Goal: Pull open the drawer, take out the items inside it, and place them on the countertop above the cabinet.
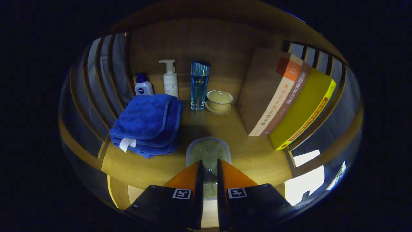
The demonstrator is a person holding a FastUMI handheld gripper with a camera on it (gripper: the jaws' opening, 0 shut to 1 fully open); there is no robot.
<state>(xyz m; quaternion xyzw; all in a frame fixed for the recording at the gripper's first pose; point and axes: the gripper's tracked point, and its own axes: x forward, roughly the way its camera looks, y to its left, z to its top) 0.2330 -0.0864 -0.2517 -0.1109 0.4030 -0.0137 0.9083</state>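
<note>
My gripper [209, 162] is nearly shut, with a clear glass cup [208, 149] pinched between its fingers. The cup's rounded end reaches just past the fingertips, and more of the glass shows down the narrow gap between them. It hangs over the front part of the wooden countertop [251, 151]; whether it touches the wood I cannot tell. A folded blue towel [146, 124] lies on the countertop ahead and to the left of the fingers.
Along the back stand a small blue-capped bottle [143, 86], a white pump bottle [170, 80], a tall blue bottle [199, 85] and a lidded tea bowl on a saucer [219, 101]. Leaning books [286, 103] fill the right side. Slatted walls close both sides.
</note>
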